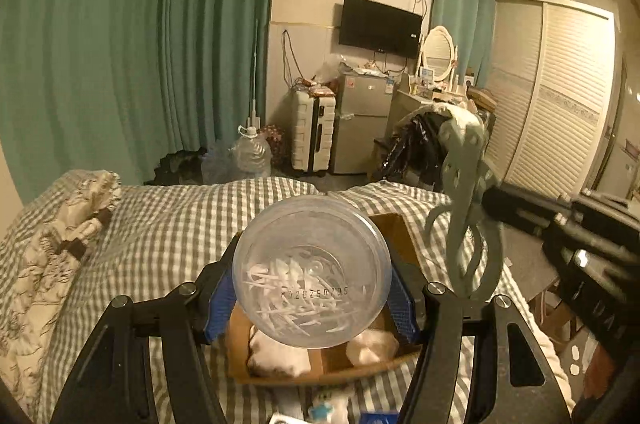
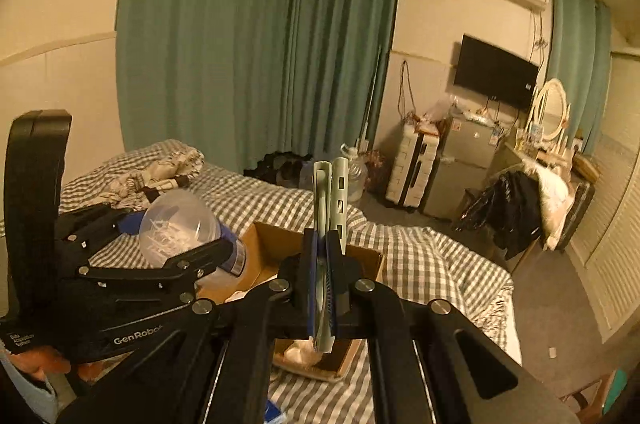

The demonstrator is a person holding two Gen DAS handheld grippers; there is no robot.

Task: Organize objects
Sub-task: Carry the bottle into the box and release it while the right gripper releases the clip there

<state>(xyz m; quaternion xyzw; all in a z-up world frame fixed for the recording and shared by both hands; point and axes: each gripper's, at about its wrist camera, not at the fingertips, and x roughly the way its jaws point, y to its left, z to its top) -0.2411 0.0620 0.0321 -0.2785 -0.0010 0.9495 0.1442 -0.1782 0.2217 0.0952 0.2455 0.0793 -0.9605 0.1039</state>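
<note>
My left gripper [image 1: 312,300] is shut on a clear plastic jar [image 1: 312,272] holding white picks, its bottom facing the camera, above an open cardboard box [image 1: 320,368] on the bed. The jar also shows in the right wrist view [image 2: 180,228]. My right gripper [image 2: 323,288] is shut on a grey-green plastic clip hanger [image 2: 330,199], held upright above the same box [image 2: 272,256]. In the left wrist view the hanger [image 1: 466,199] stands to the right of the jar, with the right gripper's body behind it.
The box holds white soft items [image 1: 276,352]. The checked bedspread [image 1: 168,224] carries a crumpled patterned quilt [image 1: 60,236] at left. Small items [image 1: 324,410] lie at the near edge. A water jug [image 1: 250,155], suitcase [image 1: 312,131], fridge and clothes-covered chair [image 1: 424,143] stand beyond the bed.
</note>
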